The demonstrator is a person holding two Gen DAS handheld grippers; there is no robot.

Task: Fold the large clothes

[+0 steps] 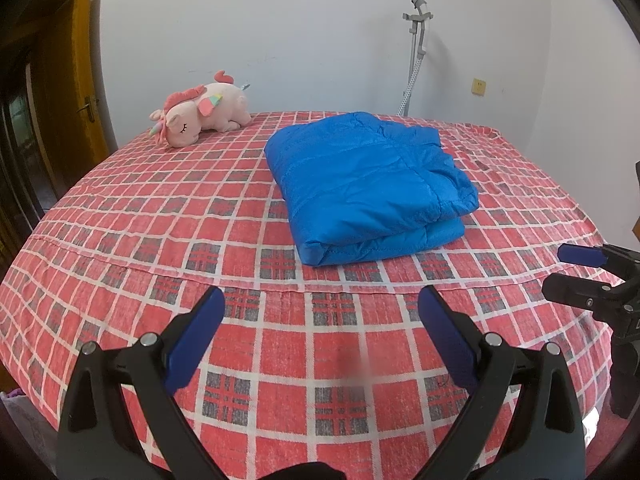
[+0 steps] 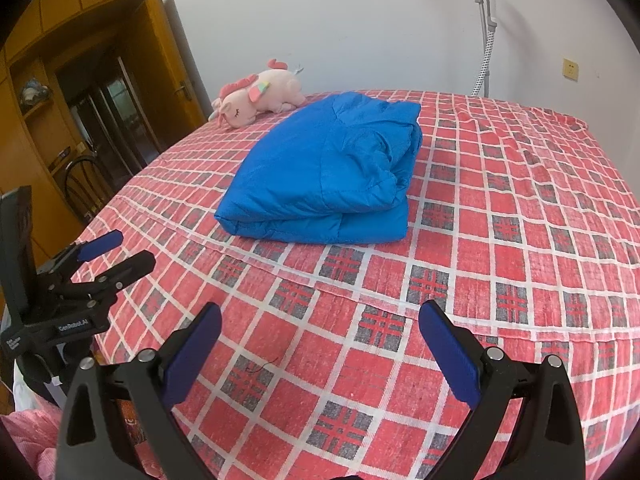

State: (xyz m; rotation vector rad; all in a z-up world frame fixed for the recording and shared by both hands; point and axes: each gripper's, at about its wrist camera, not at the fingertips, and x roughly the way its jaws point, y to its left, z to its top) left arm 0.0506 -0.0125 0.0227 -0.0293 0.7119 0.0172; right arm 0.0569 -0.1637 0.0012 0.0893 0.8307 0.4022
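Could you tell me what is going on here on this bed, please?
A person holds a two-finger gripper in each hand over a bed with a red checked sheet. The blue padded jacket already lies folded into a compact bundle. Left gripper and right gripper are both open, empty and clear of it. A pink plush toy lies beyond.

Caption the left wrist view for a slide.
Folded blue jacket on checked bed, plush unicorn behind, left gripper open.

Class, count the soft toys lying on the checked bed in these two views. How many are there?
1. A pink plush unicorn lies near the bed's far left corner, beyond the folded blue jacket. Nothing suggests another, though the jacket could hide a small one.
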